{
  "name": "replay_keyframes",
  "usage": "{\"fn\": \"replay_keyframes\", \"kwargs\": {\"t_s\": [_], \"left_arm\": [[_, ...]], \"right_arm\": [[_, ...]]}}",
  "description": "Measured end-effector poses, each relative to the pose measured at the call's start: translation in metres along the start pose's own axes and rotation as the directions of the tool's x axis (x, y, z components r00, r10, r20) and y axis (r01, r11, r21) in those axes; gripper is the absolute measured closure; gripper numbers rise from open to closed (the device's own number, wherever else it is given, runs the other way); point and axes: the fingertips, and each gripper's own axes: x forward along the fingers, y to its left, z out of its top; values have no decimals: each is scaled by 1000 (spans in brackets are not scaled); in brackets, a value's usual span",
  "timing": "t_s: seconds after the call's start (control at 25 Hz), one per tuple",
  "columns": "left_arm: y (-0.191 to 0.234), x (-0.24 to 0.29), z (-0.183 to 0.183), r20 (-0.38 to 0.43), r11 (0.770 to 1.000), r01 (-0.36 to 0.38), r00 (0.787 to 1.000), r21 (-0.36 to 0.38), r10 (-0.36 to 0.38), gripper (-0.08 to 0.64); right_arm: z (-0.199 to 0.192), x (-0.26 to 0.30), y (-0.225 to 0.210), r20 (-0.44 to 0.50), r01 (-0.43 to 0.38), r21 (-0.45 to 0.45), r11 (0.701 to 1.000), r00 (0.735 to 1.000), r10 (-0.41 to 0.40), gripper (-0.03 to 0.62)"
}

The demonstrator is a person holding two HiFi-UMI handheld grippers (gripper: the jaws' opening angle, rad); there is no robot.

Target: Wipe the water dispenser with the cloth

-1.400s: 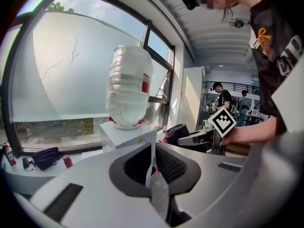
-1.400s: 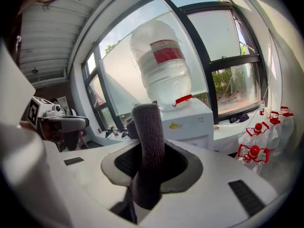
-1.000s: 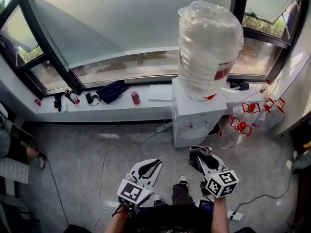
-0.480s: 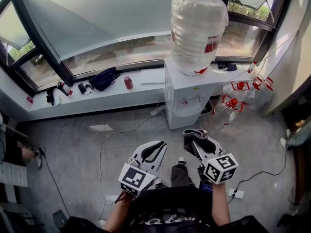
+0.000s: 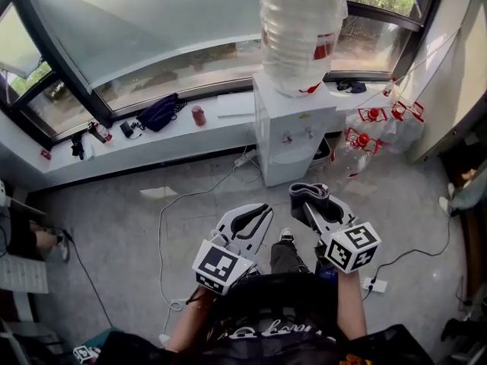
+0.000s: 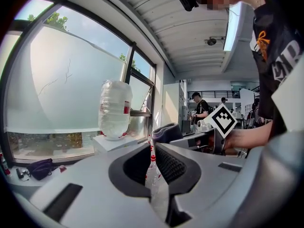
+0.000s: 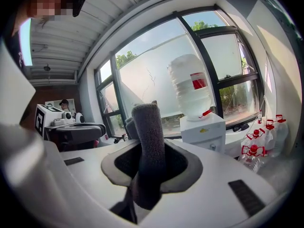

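Starting at the far left, the window sill (image 5: 114, 154) is carrying a dark bag (image 5: 158, 111) and, just beside it, a red can (image 5: 198, 115). A white cable (image 5: 163, 234) is trailing across the grey floor below.

Moving in, the left gripper (image 5: 262, 210) is hovering low in the head view, above the floor and well apart from the dispenser. Its jaws are sitting drawn together to a thin slit, and its own view is showing nothing caught between them (image 6: 153, 158).

Next to it, the right gripper (image 5: 312, 204) is pinching the grey cloth (image 5: 307, 194). Its jaws are closed on it and the fold is standing up out of them (image 7: 148, 127).

Ahead of both, the white water dispenser (image 5: 293, 128) is standing against the sill with a big clear bottle (image 5: 298, 29) sitting upside down on top. The cloth is not touching it; open floor is lying between them.

Over on the right, clear jugs with red caps (image 5: 377, 124) are clustering beside the dispenser, and a white power strip (image 5: 374, 284) is lying on the floor near the right gripper's marker cube (image 5: 352, 245).
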Motion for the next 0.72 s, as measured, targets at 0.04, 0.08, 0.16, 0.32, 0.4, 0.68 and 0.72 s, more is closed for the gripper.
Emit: {"fn": "replay_keyframes", "kwargs": {"t_s": [0.04, 0.08, 0.16, 0.32, 0.4, 0.68, 0.72], "left_arm": [[-1, 0, 0, 1, 1000, 3, 1000, 1, -3, 530], [-1, 1, 0, 1, 1000, 6, 1000, 2, -6, 531], [-2, 1, 1, -1, 1000, 11, 1000, 4, -11, 530], [-3, 0, 2, 1, 1000, 17, 1000, 5, -17, 531], [-3, -2, 2, 2, 1000, 18, 1000, 7, -18, 529], [0, -4, -2, -8, 1000, 18, 1000, 2, -18, 529], [1, -5, -2, -9, 1000, 18, 1000, 2, -18, 531]], "right_arm": [[0, 0, 1, -3, -2, -4, 1000, 1000, 2, 480], [-1, 0, 1, -5, -4, -7, 1000, 1000, 4, 480], [0, 1, 3, -9, -8, -13, 1000, 1000, 8, 480], [0, 2, 3, -25, -16, -30, 999, 1000, 15, 482], [-1, 2, 2, -31, -17, -35, 999, 999, 16, 482], [-2, 5, 1, -46, -18, -31, 999, 999, 17, 482], [-2, 6, 2, -48, -19, -32, 999, 999, 18, 482]]}}
